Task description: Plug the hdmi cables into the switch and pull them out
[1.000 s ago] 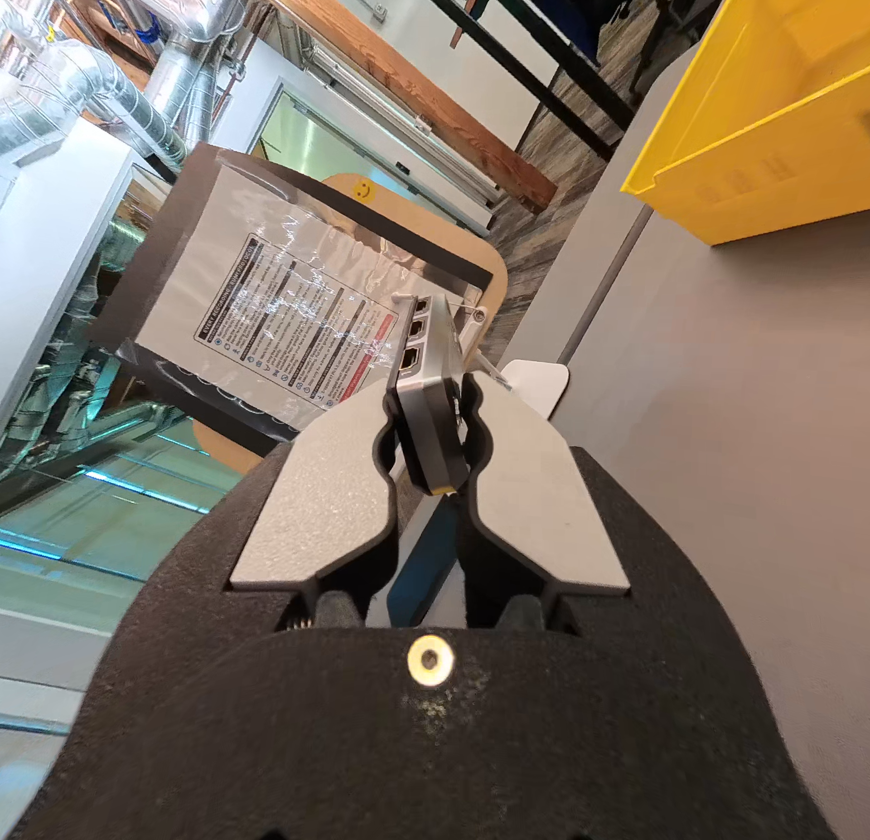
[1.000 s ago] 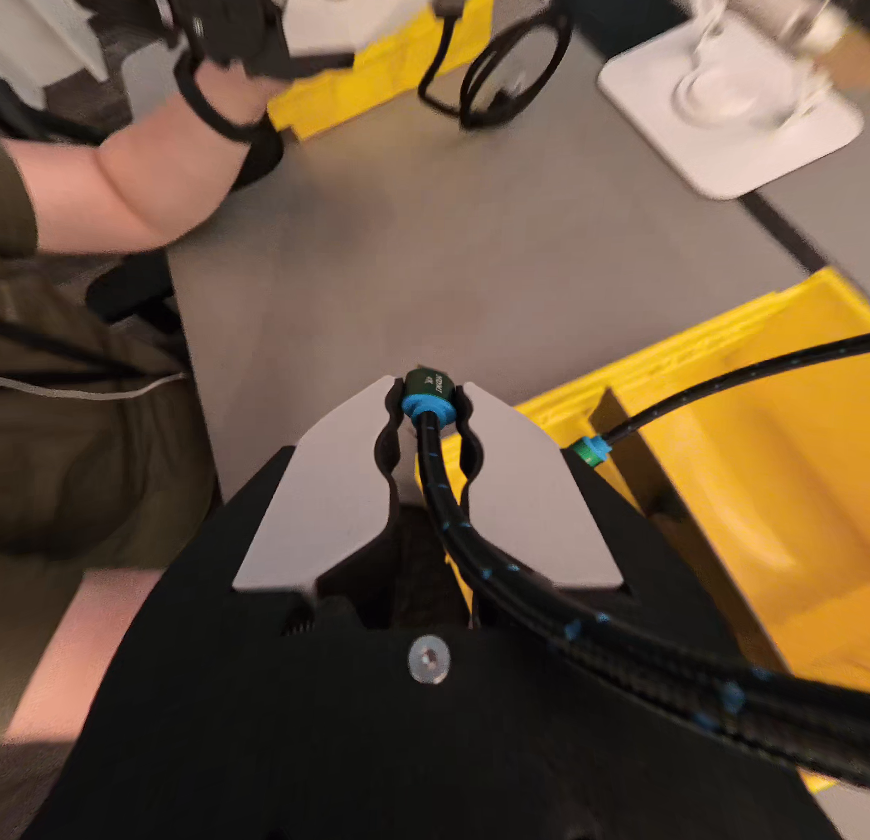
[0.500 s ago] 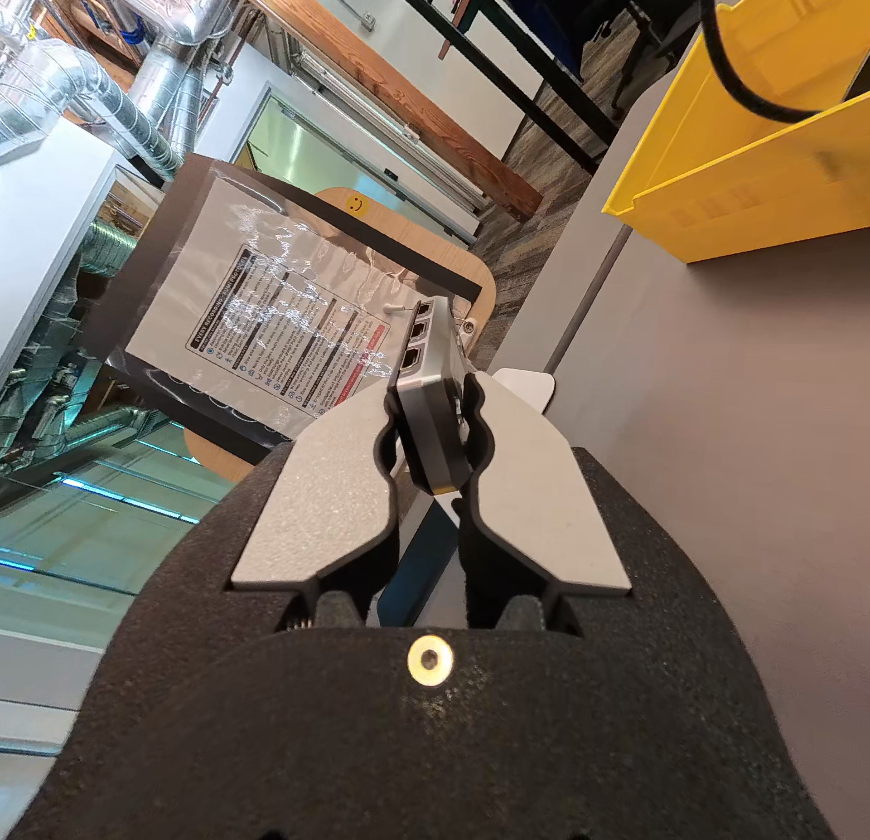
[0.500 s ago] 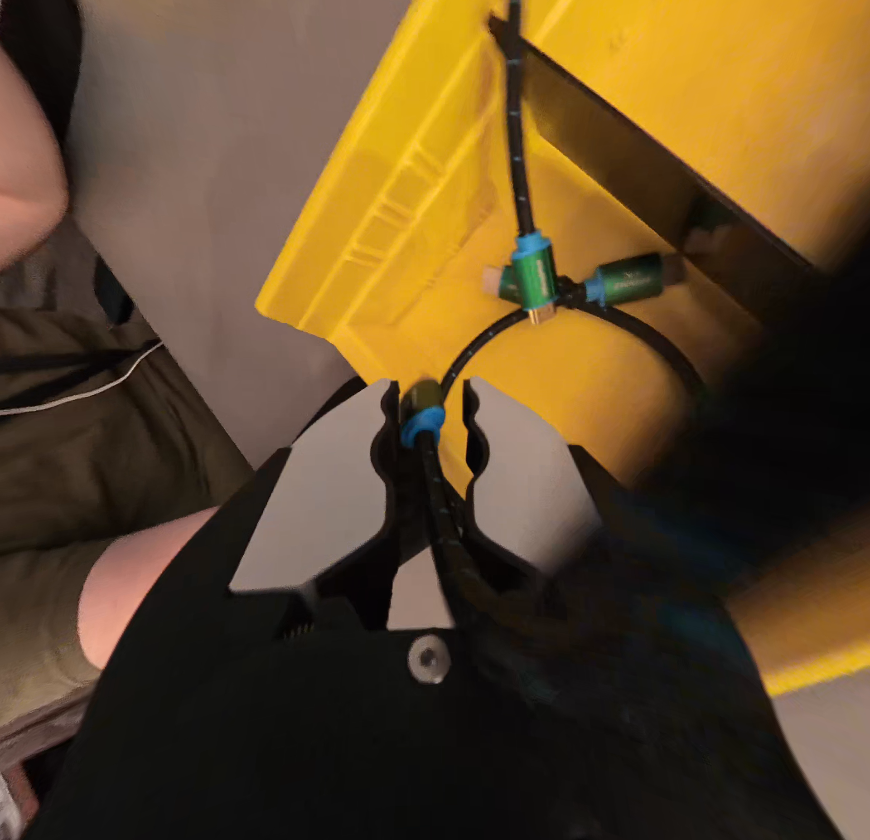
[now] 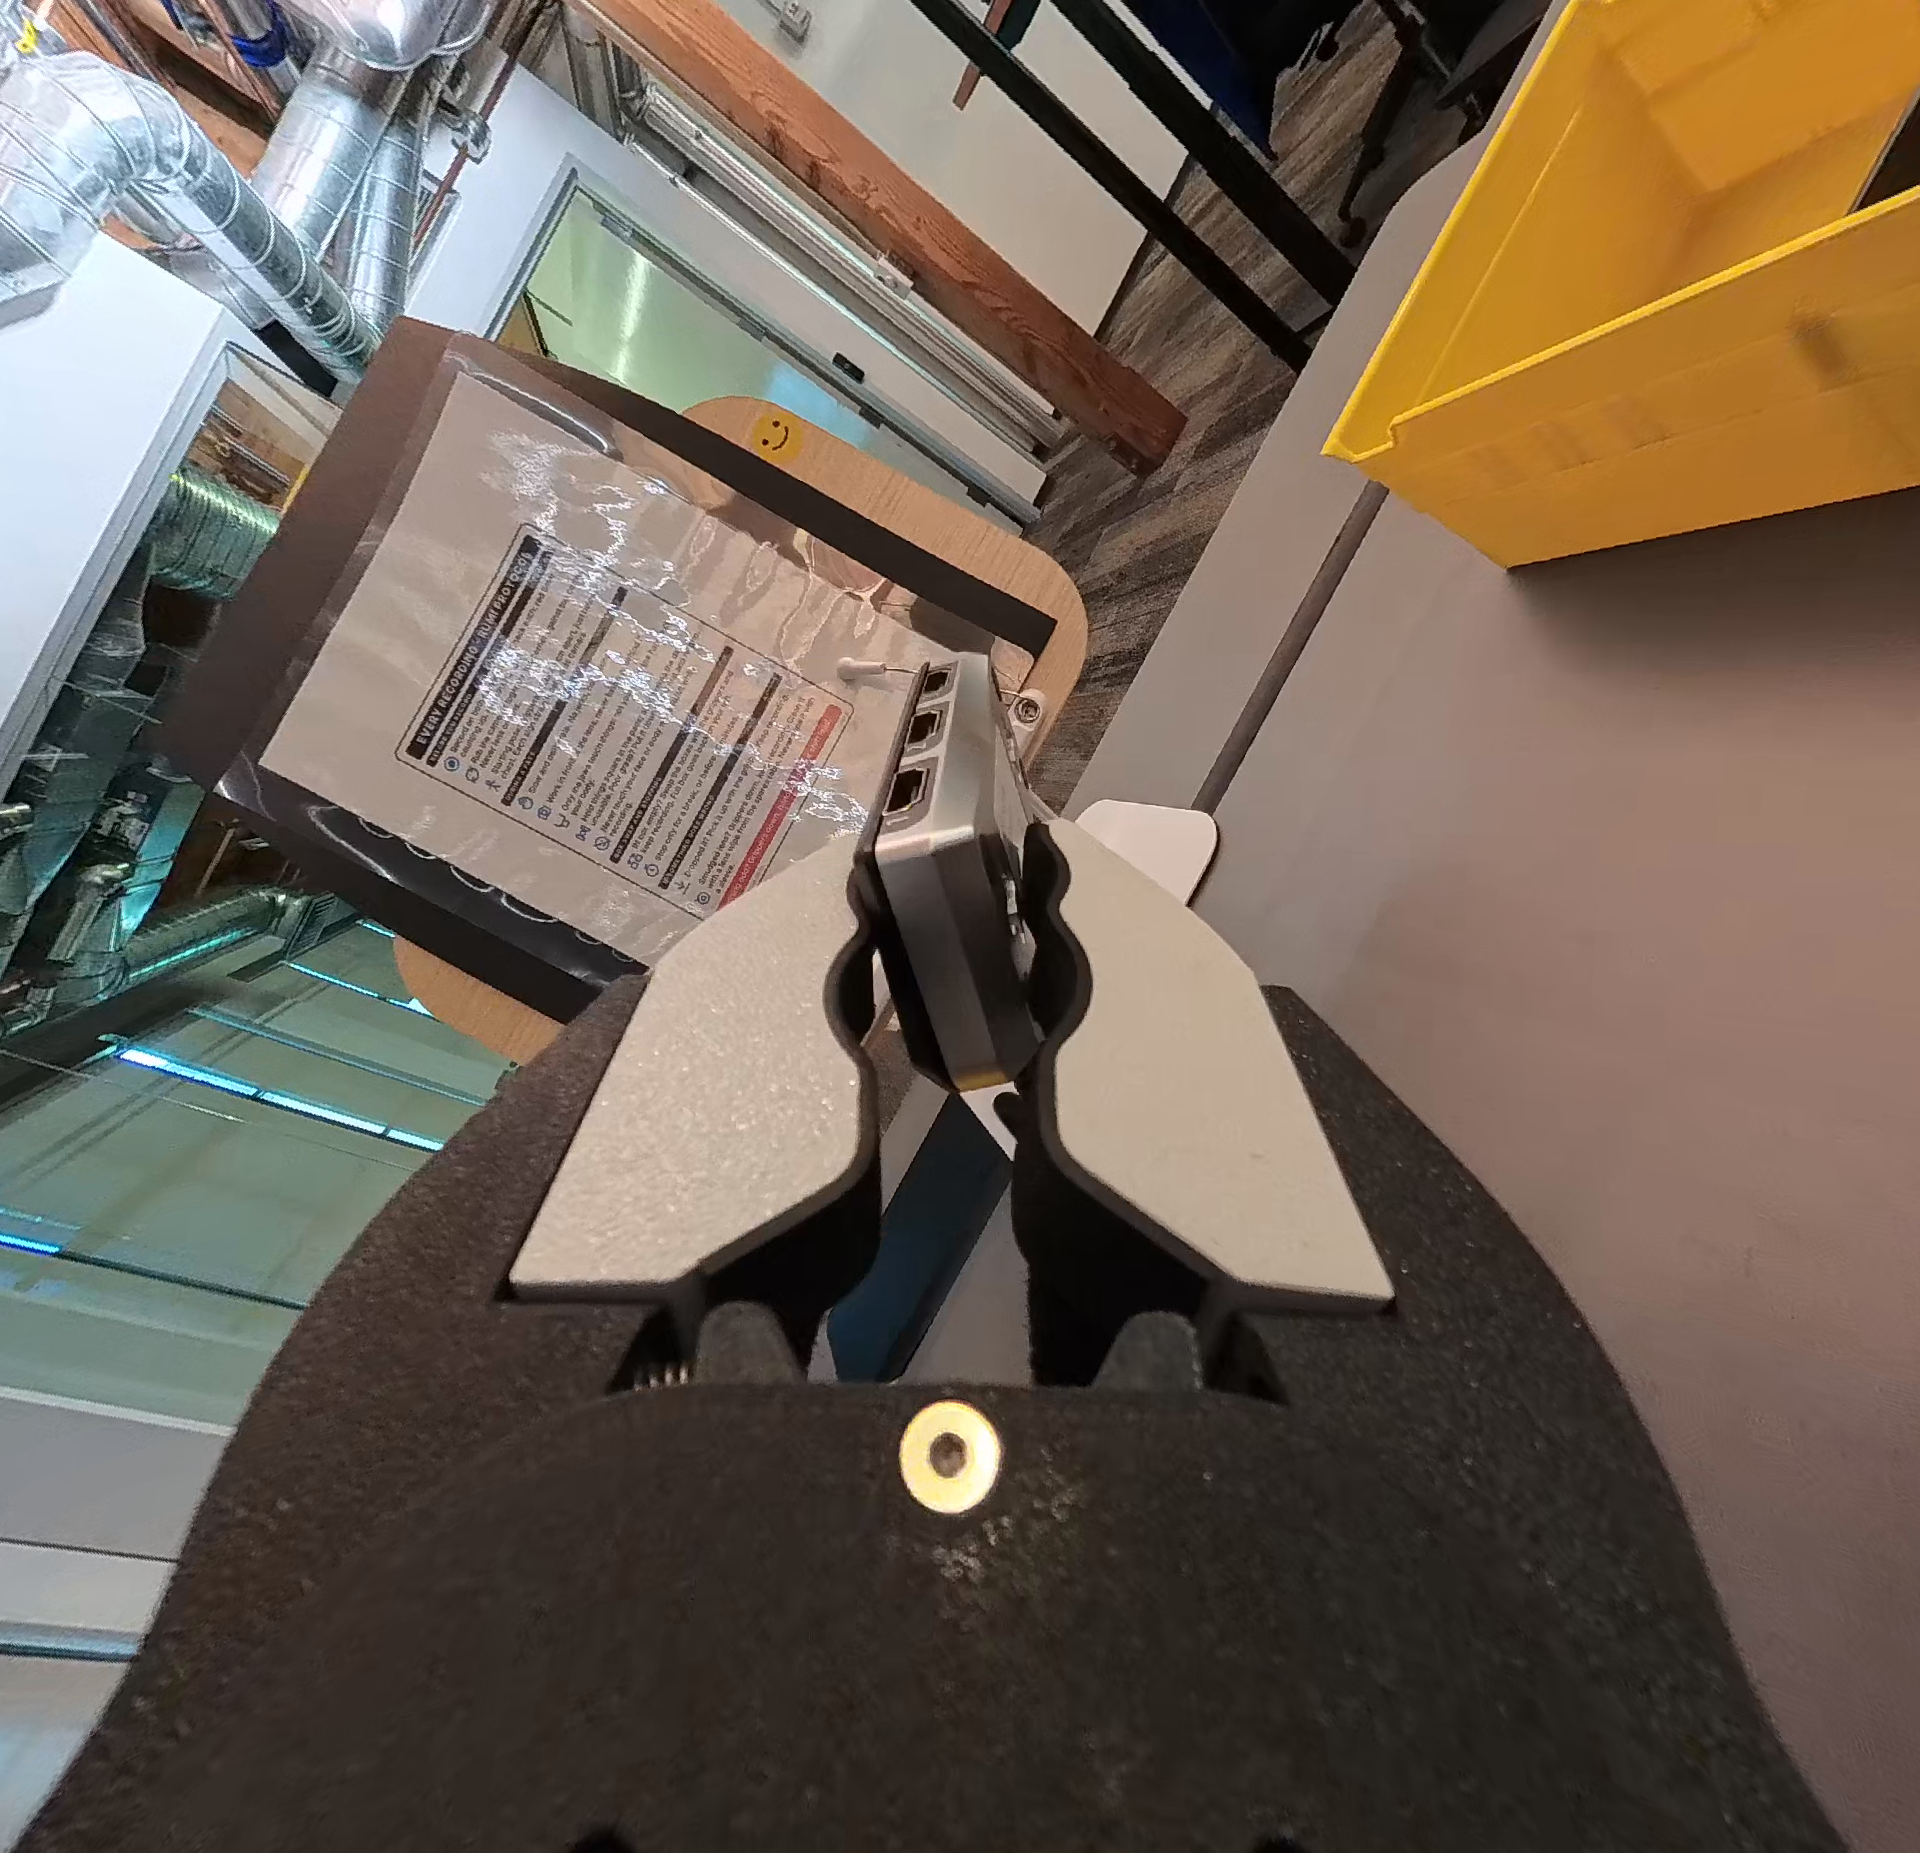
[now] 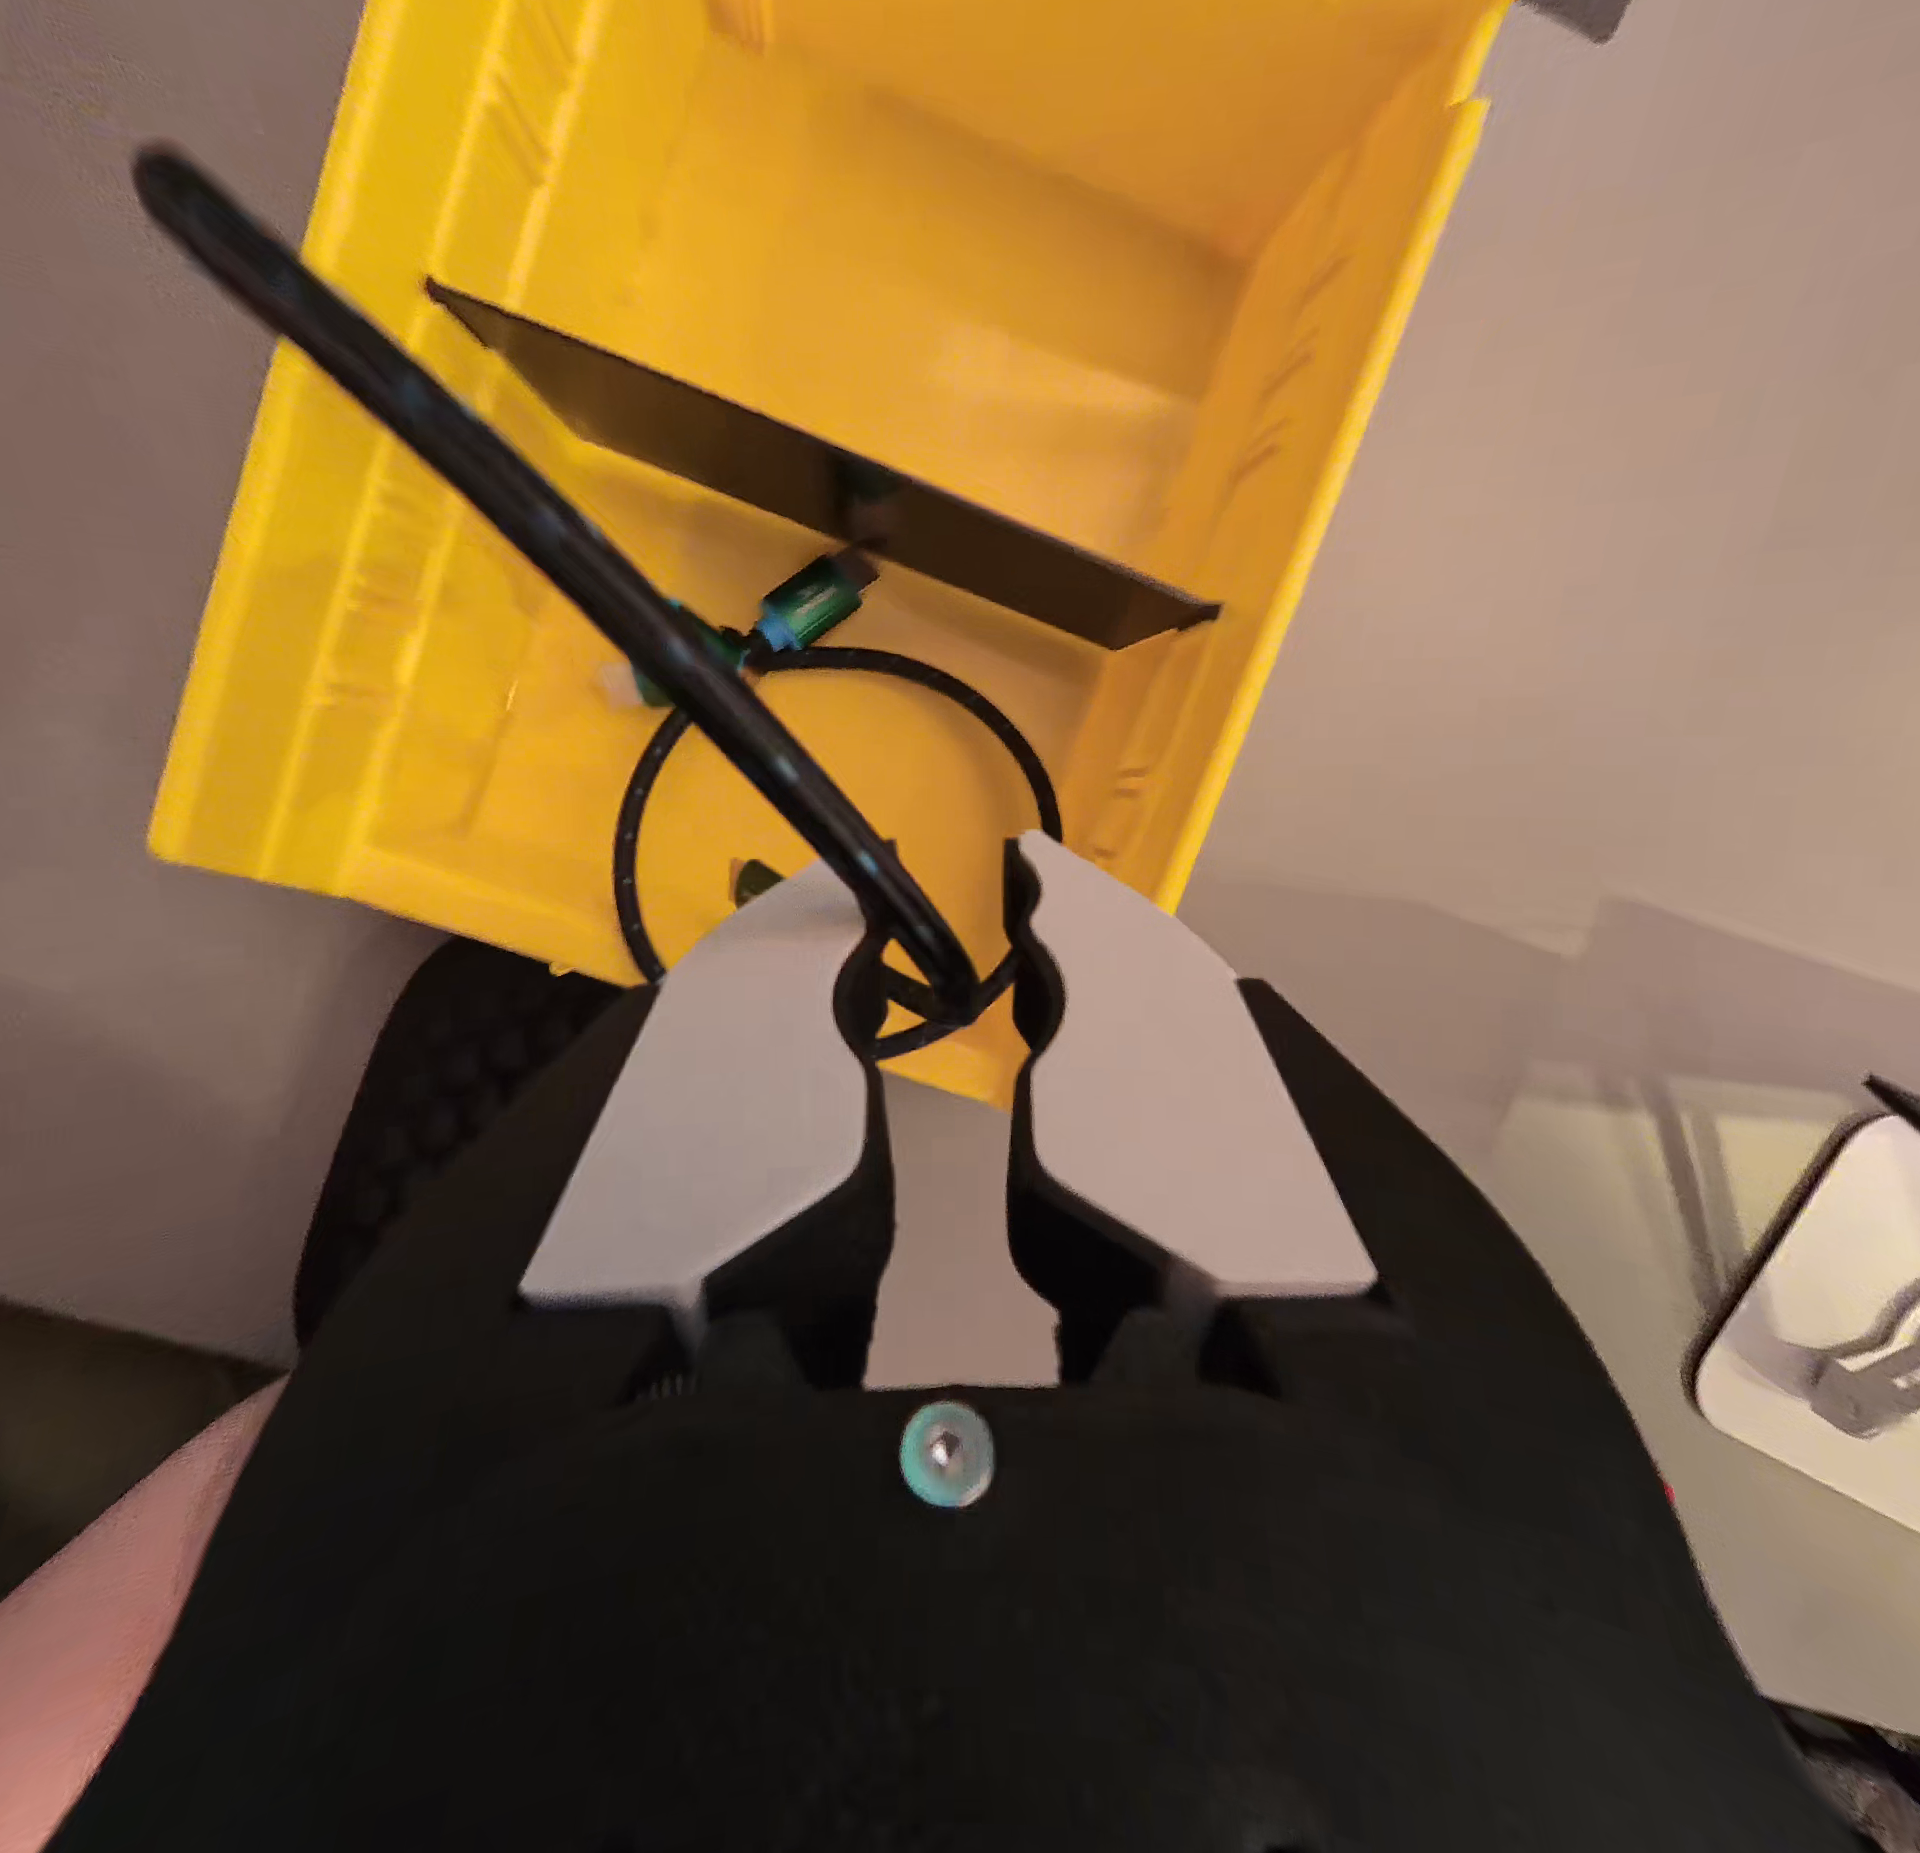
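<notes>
Left wrist view. The left gripper (image 5: 956, 930) is clamped on the near end of the HDMI switch (image 5: 961, 904), a slim grey box held edge-on between the two grey fingers (image 5: 727, 1055). The switch is off the grey table (image 5: 1558, 972) and points away from the camera. Three ports (image 5: 920, 731) in a row along its narrow face are all empty. Behind it stands a laminated instruction sheet (image 5: 582, 702) on a dark backing against a wooden board. A yellow bin (image 5: 1662, 349) sits on the table at upper right, well apart from the switch. A white stand base (image 5: 1153, 835) shows just past the right finger. Ceiling ducts (image 5: 208, 172) and a wooden beam fill the upper left.

Right wrist view (motion-blurred). The right gripper (image 6: 940, 899) hangs over the near end of the yellow bin (image 6: 343, 598), its fingers parted with a clear gap between them. A black braided HDMI cable (image 6: 468, 442) runs slantwise from upper left down into that gap; whether the fingers touch it cannot be told, but they are not pinched on it. A second cable (image 6: 644, 827) lies coiled in a loop in the near compartment, its green plug (image 6: 816, 598) against the black divider (image 6: 727, 453). The far compartment holds nothing visible. A white stand base (image 6: 1808, 1315) lies at the right edge on the table (image 6: 1558, 556).
</notes>
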A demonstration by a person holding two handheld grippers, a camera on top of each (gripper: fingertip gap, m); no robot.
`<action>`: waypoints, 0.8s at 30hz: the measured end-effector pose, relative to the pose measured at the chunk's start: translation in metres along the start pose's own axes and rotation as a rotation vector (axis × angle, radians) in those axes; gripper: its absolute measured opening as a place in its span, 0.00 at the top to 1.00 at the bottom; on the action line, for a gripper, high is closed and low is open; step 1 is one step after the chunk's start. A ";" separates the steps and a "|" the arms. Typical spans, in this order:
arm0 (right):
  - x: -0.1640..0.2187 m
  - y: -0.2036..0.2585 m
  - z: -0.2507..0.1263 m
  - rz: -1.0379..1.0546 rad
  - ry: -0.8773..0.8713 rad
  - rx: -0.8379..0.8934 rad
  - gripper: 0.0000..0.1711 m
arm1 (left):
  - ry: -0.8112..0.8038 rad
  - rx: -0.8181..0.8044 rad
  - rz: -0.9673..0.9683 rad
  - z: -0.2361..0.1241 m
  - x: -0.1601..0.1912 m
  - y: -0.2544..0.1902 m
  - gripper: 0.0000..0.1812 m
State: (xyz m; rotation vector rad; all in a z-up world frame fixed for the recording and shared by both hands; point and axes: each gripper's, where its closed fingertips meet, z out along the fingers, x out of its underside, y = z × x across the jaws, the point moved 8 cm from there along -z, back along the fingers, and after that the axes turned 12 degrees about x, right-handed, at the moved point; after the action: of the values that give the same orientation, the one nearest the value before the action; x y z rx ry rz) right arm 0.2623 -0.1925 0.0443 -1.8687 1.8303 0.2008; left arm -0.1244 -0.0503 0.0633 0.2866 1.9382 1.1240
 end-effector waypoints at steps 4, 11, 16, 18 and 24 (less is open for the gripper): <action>-0.001 -0.005 0.027 0.027 0.065 -0.096 0.97 | -0.004 0.003 -0.006 -0.001 -0.001 0.000 0.86; 0.005 -0.001 0.090 0.129 0.339 -0.290 0.97 | -0.008 0.013 -0.005 -0.002 -0.004 -0.001 0.86; -0.001 -0.003 0.062 0.113 0.262 -0.173 0.78 | -0.011 0.012 -0.003 -0.003 -0.005 -0.001 0.86; -0.003 -0.007 0.037 0.129 0.190 -0.088 0.74 | -0.020 0.013 -0.006 -0.004 -0.005 0.000 0.86; -0.018 0.000 -0.034 0.113 -0.110 0.115 0.71 | -0.047 0.047 -0.036 -0.009 -0.004 0.003 0.86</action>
State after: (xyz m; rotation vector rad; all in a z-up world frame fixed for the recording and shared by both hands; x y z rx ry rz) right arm 0.2531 -0.1915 0.0816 -1.6454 1.8339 0.2281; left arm -0.1293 -0.0561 0.0706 0.3000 1.9229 1.0413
